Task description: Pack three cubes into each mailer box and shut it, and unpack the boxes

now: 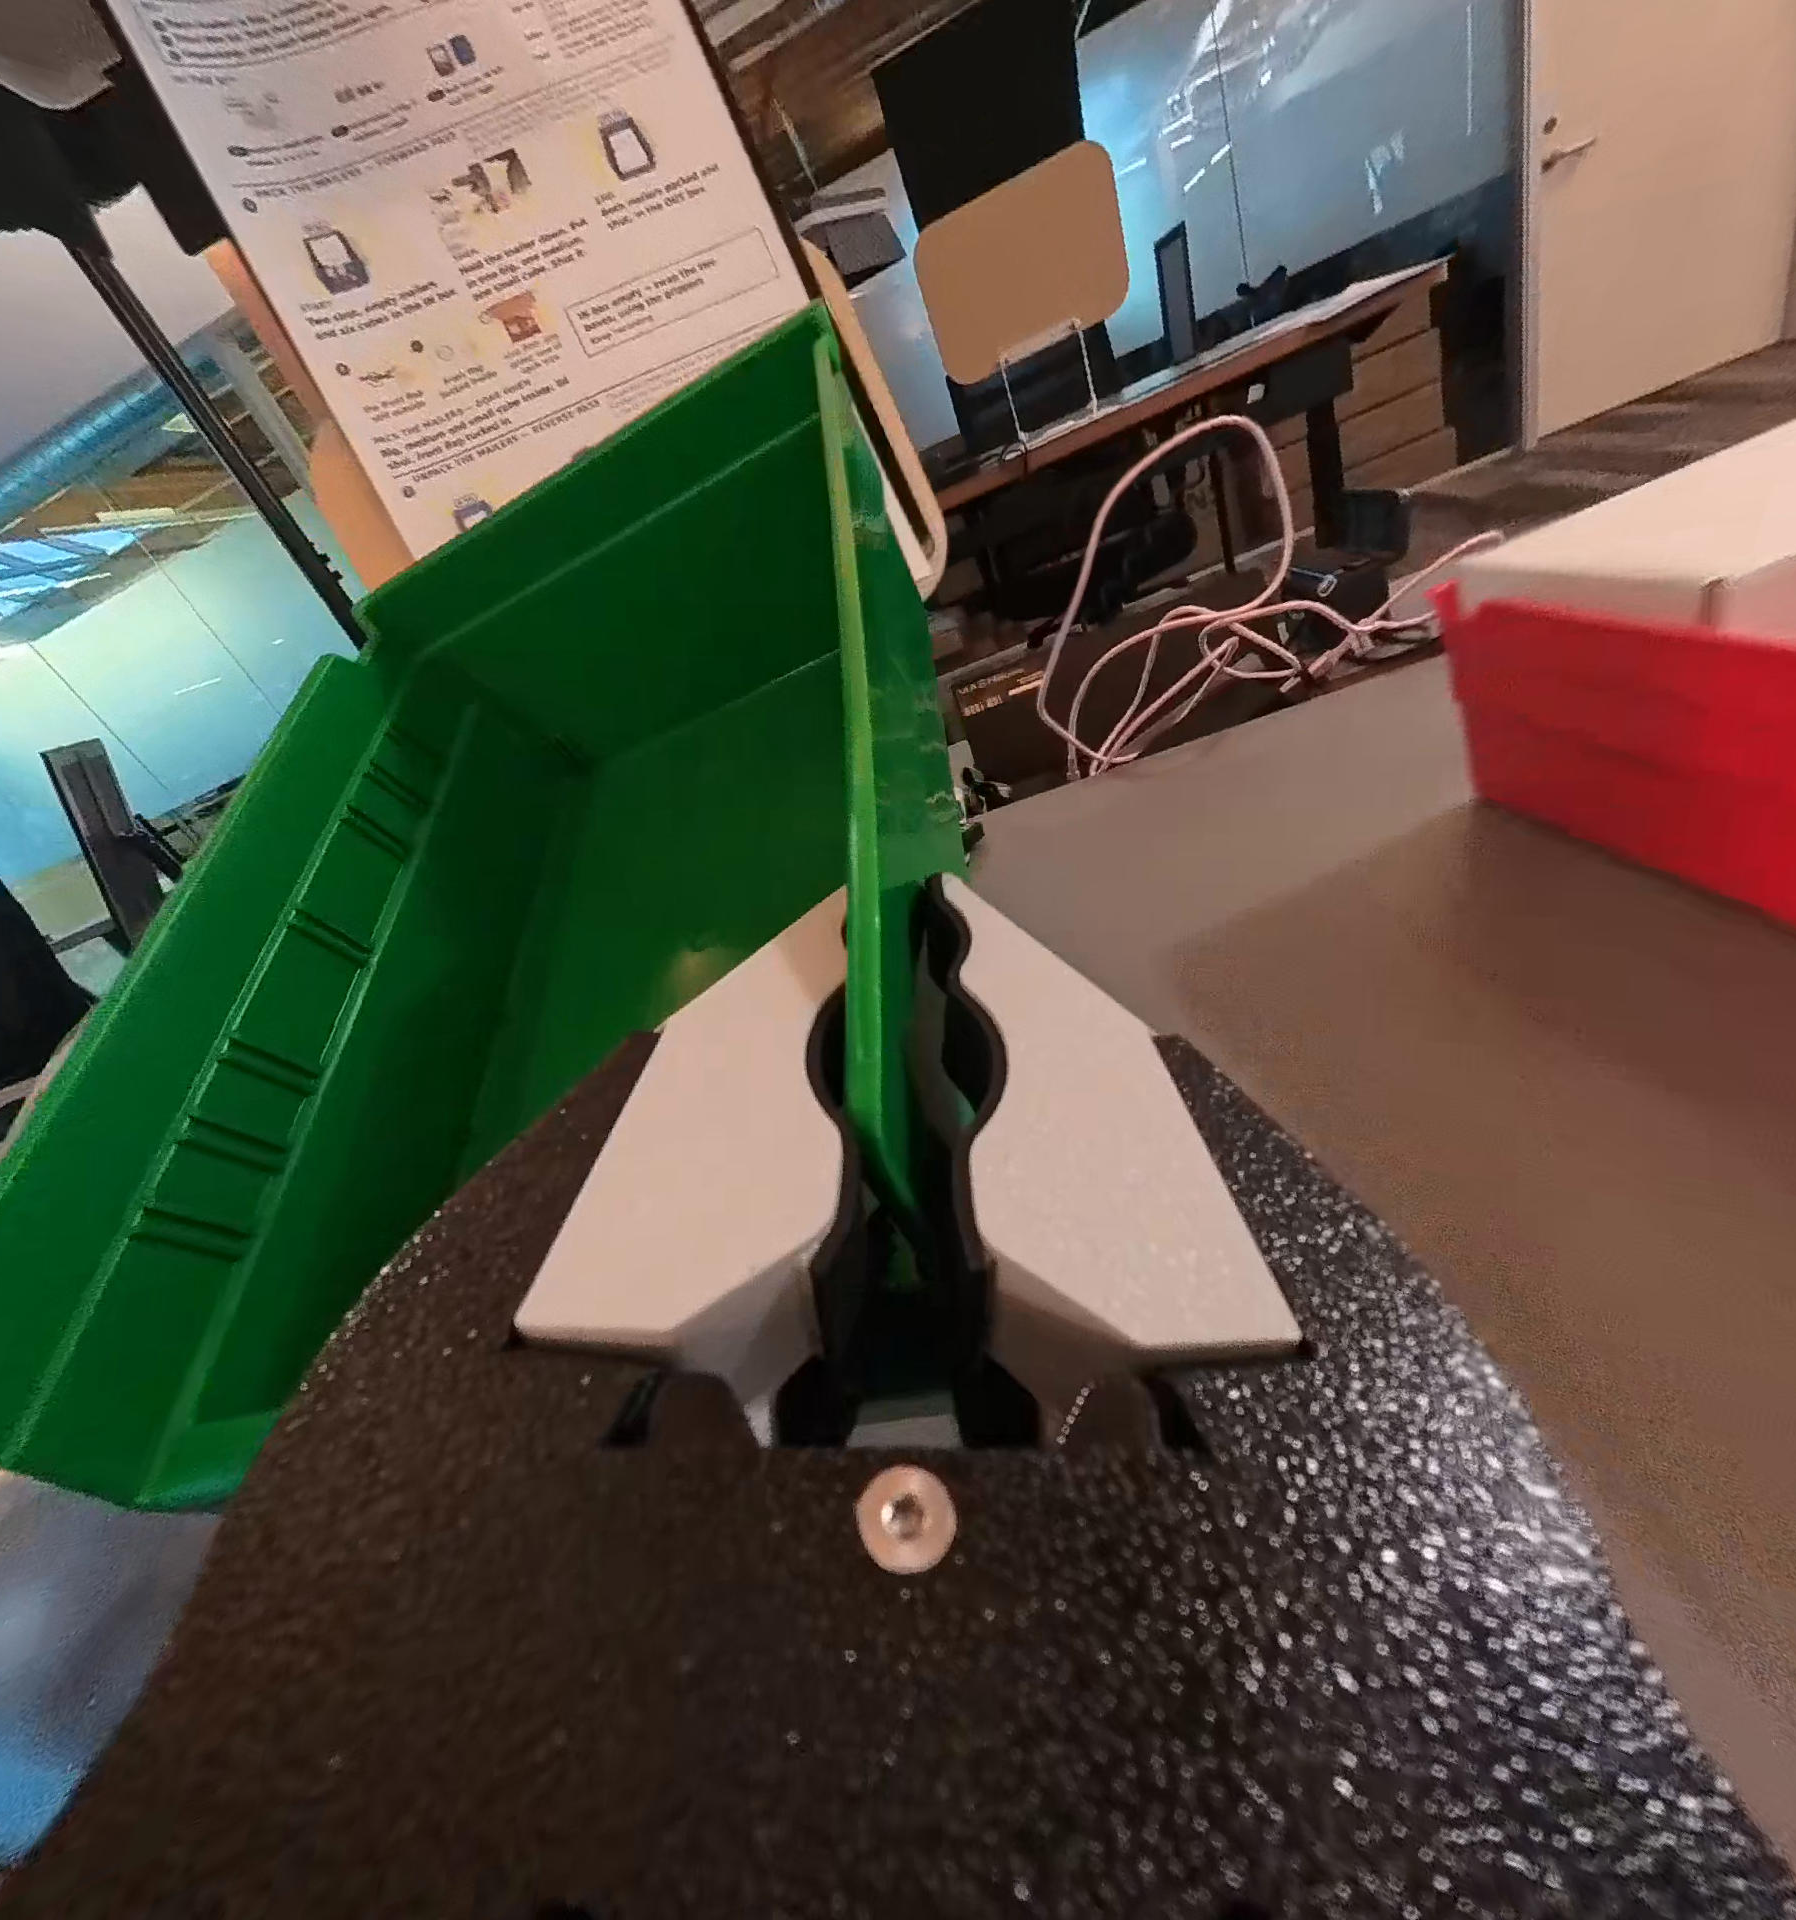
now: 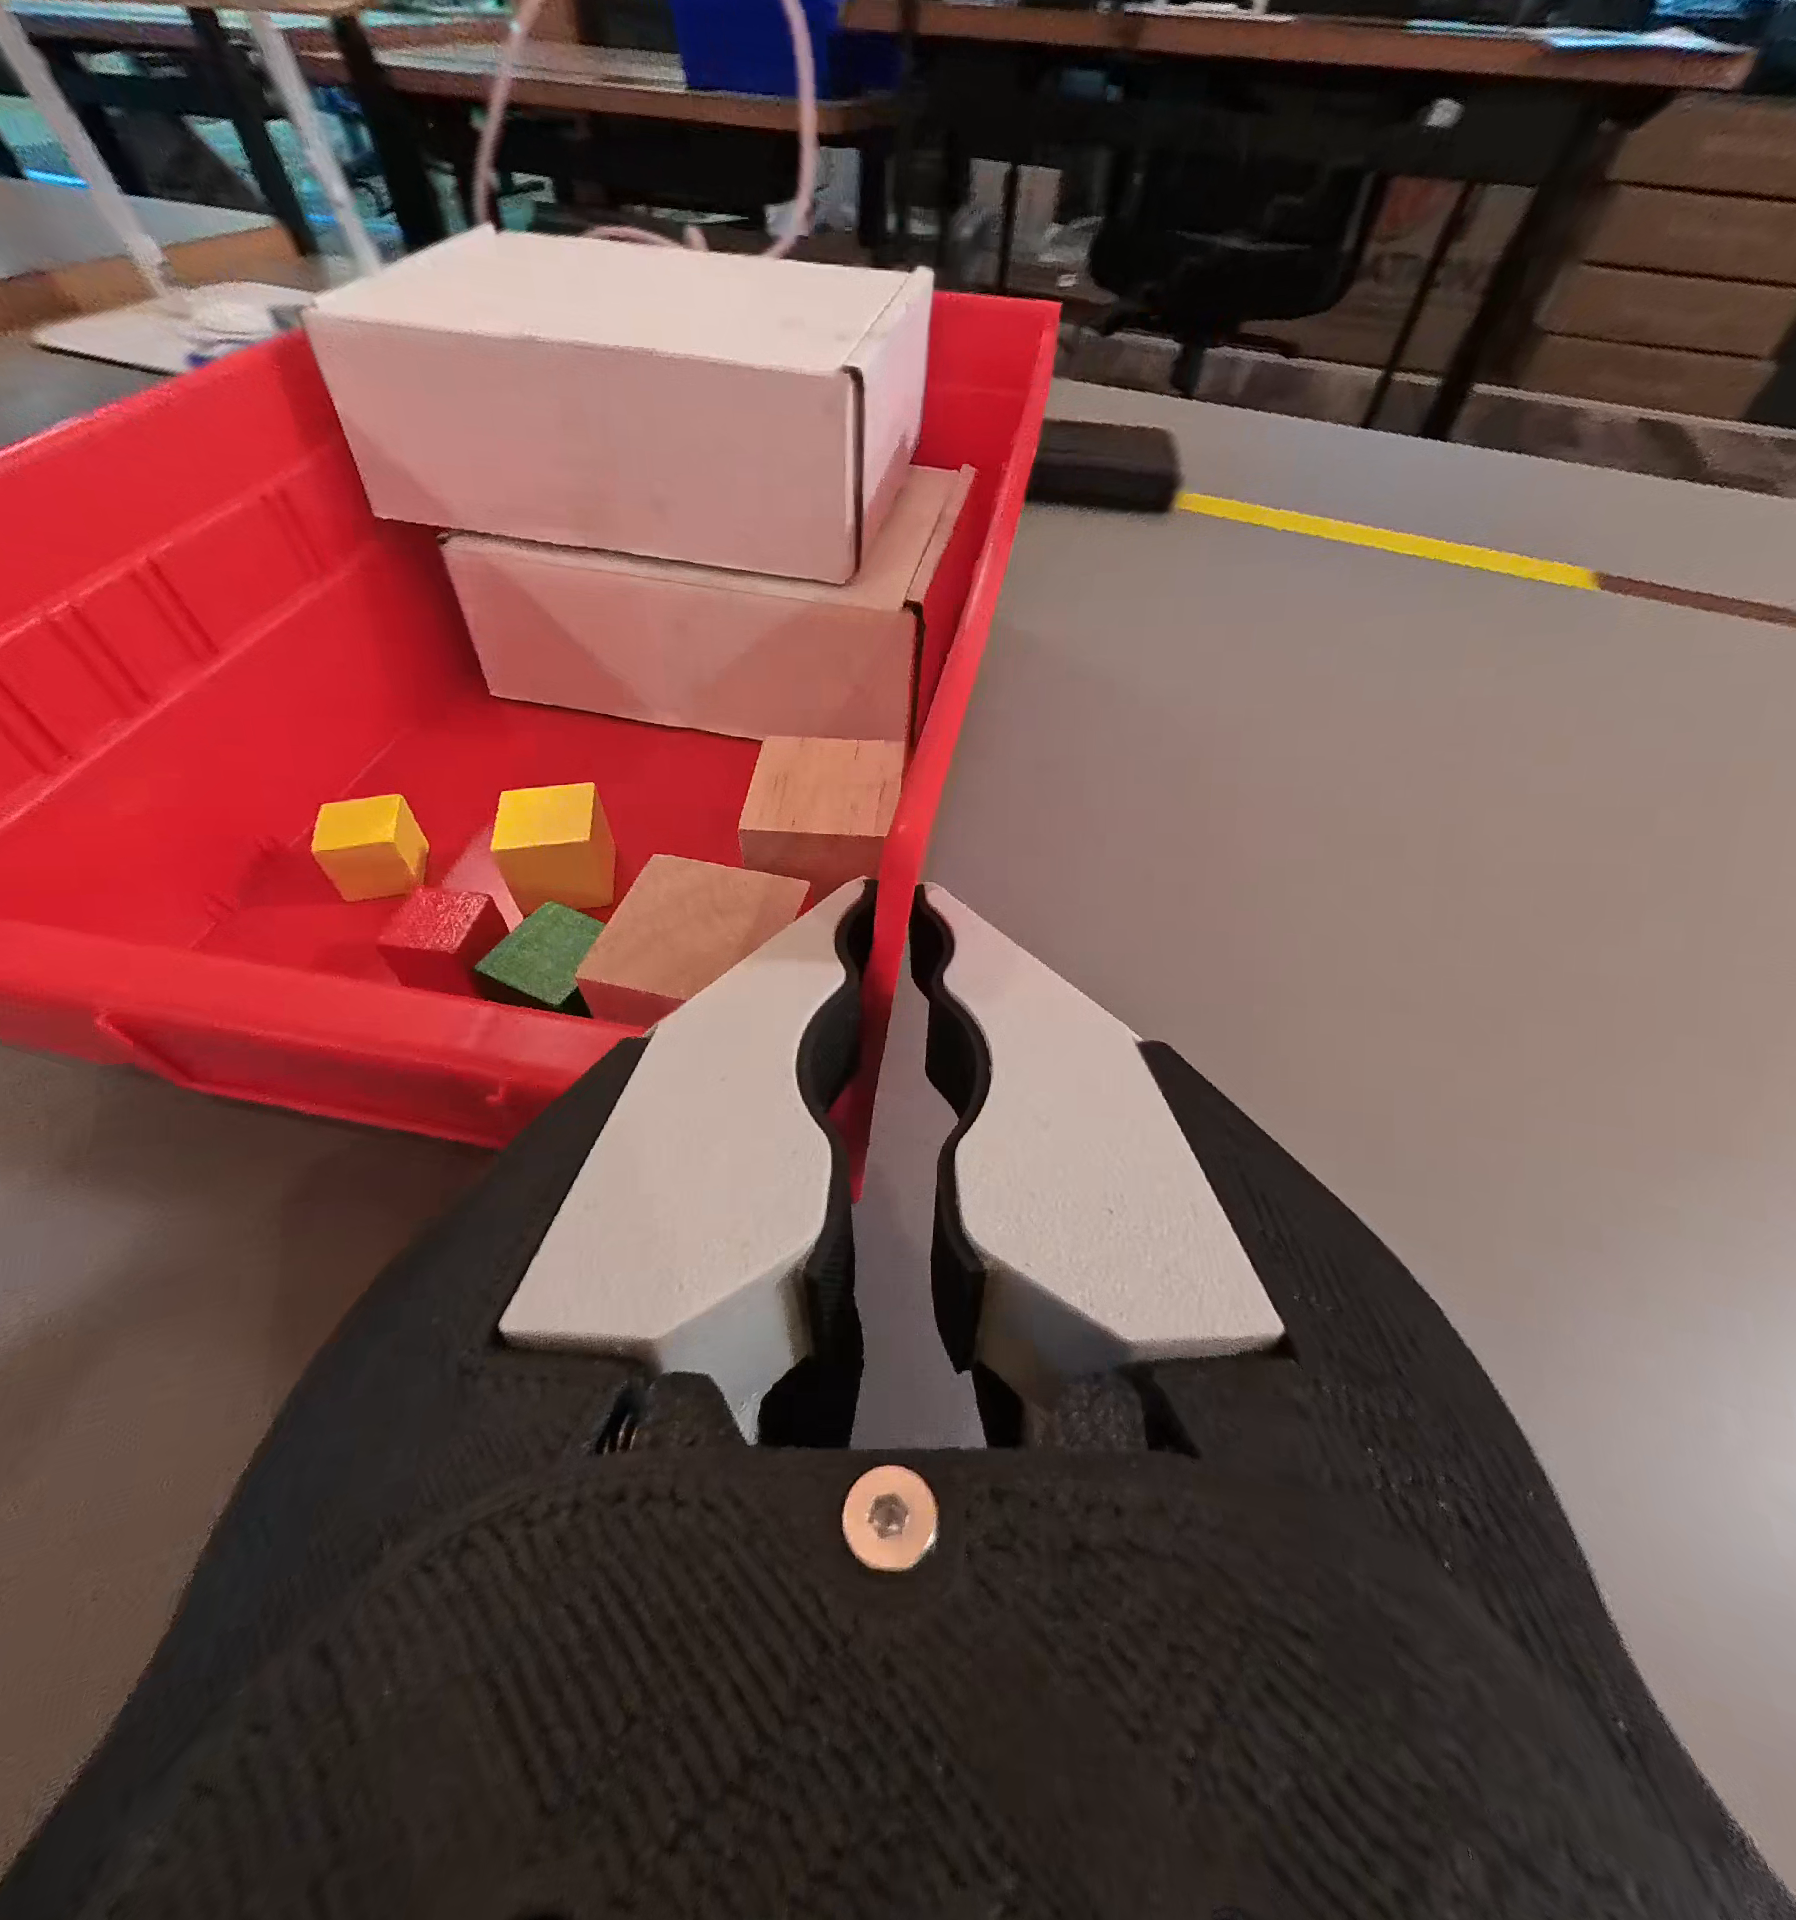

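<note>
- Right wrist view is showing me two white mailer boxes (image 2: 624, 405), both shut, stacked at the far end of the red bin (image 2: 94, 997). That bin is sitting on the grey table (image 2: 1393, 935).
- Six cubes are lying loose on the red bin's floor: two yellow cubes (image 2: 551, 842), a red cube (image 2: 437, 935), a green cube (image 2: 541, 951) and two big wooden cubes (image 2: 821, 800).
- I am pinching the red bin's right wall with my right gripper (image 2: 892, 899).
- I am clamping the green bin (image 1: 520, 831) by its wall with my left gripper (image 1: 889, 904). It is tipping up, and I am seeing nothing inside it.
- I think the thin walls could be slipping out of the fingers.
- If I tilt the red bin, the top mailer box could be sliding off and the cubes rolling.
</note>
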